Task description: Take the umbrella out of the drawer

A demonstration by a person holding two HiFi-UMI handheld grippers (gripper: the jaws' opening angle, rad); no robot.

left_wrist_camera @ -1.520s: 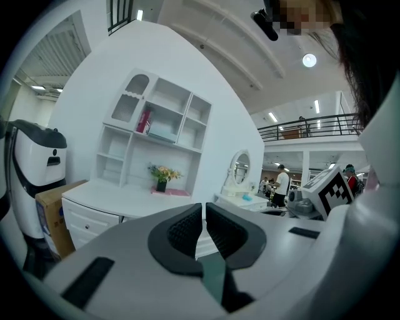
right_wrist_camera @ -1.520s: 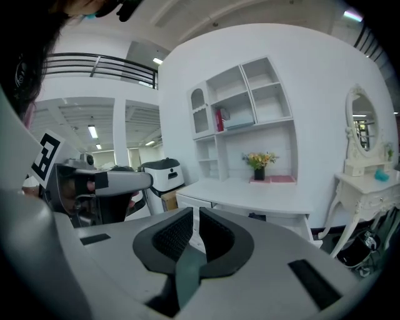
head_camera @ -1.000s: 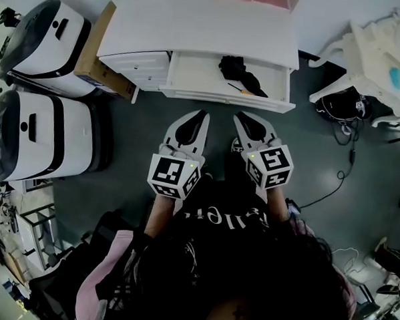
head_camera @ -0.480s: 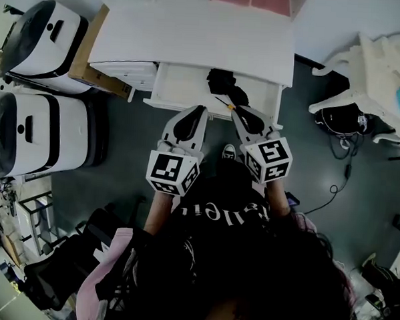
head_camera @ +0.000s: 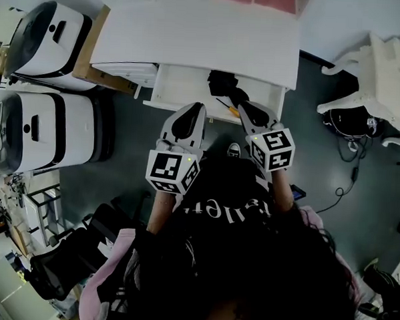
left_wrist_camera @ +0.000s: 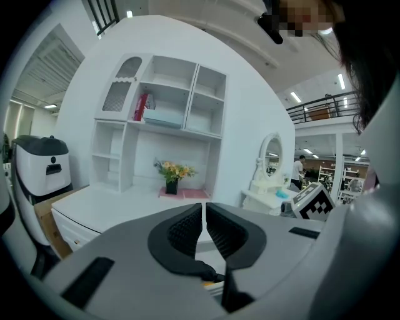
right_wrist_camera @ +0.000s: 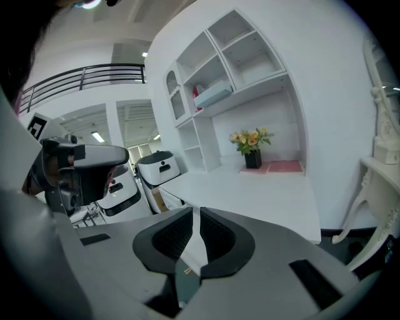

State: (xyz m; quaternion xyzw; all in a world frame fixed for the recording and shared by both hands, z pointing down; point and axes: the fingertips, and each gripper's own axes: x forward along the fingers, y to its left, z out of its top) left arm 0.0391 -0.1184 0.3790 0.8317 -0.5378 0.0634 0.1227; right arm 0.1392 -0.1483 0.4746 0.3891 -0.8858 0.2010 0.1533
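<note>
1. Find the umbrella (head_camera: pixel 224 82), black and folded, lying in the open drawer (head_camera: pixel 179 88) of the white table (head_camera: pixel 193 35), at 11 o'clock from the right tool (head_camera: pixel 247 110) and 1 o'clock from the left tool (head_camera: pixel 197 107).
2. Read both tools as closed in their own views, jaws pressed together with nothing between. Could jab the umbrella or shove it deeper if driven in without parting the jaws first.
3. Watch the drawer front, right at the tool tips. Might strike the rim on too low an approach and push the drawer shut.
4. Mind the table top edge at the umbrella's far end. Risks snagging the umbrella beneath it on a steep lift.
5. Beware loose fabric. May pinch only a fold, letting the umbrella sag, unfurl or drop back.
6. Avoid the thin orange-tipped stick (head_camera: pixel 232 109) at 5 o'clock of the umbrella. Easy to catch along with it or flick out.
</note>
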